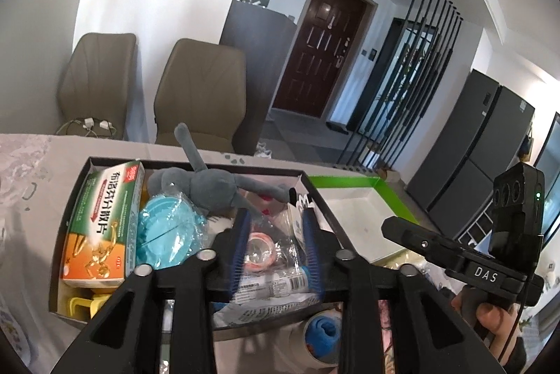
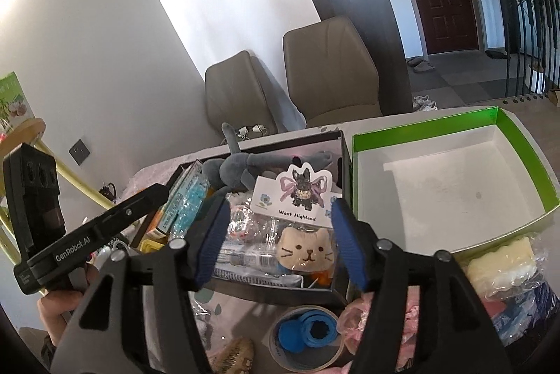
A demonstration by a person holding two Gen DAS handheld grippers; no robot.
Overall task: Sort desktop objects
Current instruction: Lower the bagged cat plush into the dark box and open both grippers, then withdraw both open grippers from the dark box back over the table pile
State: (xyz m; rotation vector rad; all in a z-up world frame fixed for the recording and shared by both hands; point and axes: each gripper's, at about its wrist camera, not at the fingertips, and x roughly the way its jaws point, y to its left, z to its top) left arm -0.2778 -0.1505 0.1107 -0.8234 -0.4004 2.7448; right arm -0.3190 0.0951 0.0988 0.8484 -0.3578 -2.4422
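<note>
- The left gripper (image 1: 276,244) has black arms and blue ribbed pads. It hangs over a black cardboard box (image 1: 70,195) on a table with a pale flowered cloth (image 1: 28,171).
- Its blue pads stand a little apart. A clear plastic packet with a pink ring inside (image 1: 260,251) lies between them, and I cannot tell if the pads touch it.
- The box is full. A green and orange medicine carton (image 1: 101,220) lies along one wall of it, a light blue round thing in clear wrap (image 1: 168,230) is just beside the carton, and a grey plush toy with long limbs (image 1: 210,181) lies on top near the far wall.
- The right gripper (image 2: 280,244) hangs over the same black box. Its blue pads are spread wide and pinch nothing.
- Between those pads, down in the box, lies a clear bag with a tan cat-face charm (image 2: 306,251) and a white card with a dog picture (image 2: 297,195).
- A green box with a white inside (image 2: 455,192) sits touching the black box. Nothing is in it.
- A roll of brown tape with a blue thing in its hole (image 2: 308,335) lies on the table near the black box.
- A hand (image 2: 56,307) holds the left gripper's handle.
</note>
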